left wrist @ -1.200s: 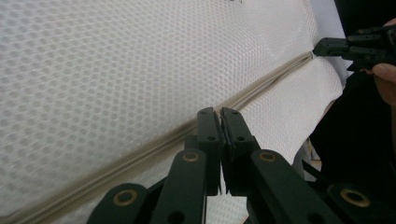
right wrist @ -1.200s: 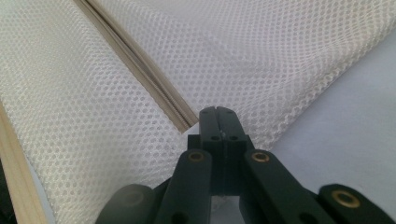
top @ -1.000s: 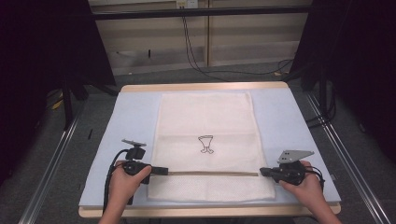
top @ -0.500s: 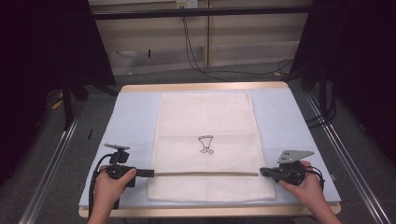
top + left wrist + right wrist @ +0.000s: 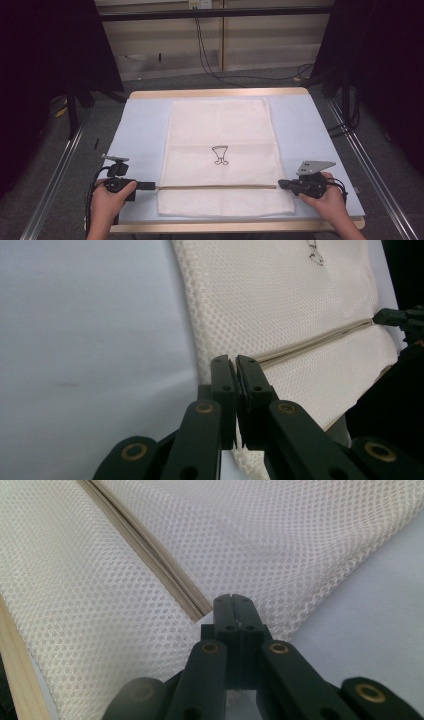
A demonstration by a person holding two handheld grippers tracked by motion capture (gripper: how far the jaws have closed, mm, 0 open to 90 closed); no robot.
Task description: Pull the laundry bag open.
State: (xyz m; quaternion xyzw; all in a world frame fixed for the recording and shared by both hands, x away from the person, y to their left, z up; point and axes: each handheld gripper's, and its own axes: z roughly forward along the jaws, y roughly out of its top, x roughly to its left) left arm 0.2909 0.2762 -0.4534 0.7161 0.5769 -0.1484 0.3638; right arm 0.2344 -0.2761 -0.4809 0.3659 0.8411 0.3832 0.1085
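Cream mesh bag (image 5: 220, 155) flat on the blue mat (image 5: 140, 130) mid-table, zip (image 5: 215, 187) across its near part, left gripper (image 5: 150, 186) jaws pressed together at the zip's left end, right gripper (image 5: 283, 184) jaws pinched on the bag at the zip's right end

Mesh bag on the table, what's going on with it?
A person is working a cream mesh bag that lies flat on the pale blue table, with a gripper in each hand. The left gripper sits at the left end of the bag's zipper, jaws shut. The right gripper is shut at the zipper's right end. Whether either one has actually pinched fabric or the zipper pull can't be told. The zipper runs straight across the bag, near the person's side.
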